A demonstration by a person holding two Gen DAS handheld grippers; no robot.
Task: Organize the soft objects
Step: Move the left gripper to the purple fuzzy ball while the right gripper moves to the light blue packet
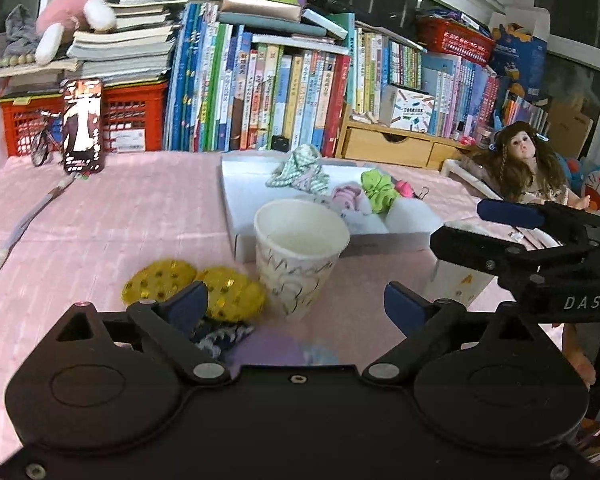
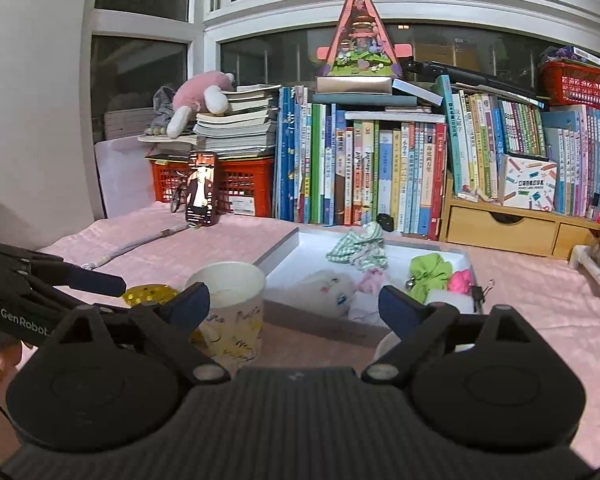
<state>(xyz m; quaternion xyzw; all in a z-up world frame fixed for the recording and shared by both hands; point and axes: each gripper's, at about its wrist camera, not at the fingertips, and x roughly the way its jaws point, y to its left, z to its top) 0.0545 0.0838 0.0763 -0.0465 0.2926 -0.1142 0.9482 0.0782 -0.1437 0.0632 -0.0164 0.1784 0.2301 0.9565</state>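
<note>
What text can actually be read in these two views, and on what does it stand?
"DAS": white letters on the right tongs, seen in the left wrist view.
"GenRobot": white letters on the left tongs, seen in the right wrist view; cut off after the last letter.
Book spines, the phone screen and the crate label: too small or blurred to read.

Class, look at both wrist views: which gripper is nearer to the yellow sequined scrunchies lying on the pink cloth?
Left. The left gripper hangs open with its left finger right over the yellow sequined scrunchies. The right gripper, also open, sits further right, beyond the paper cup.
</note>
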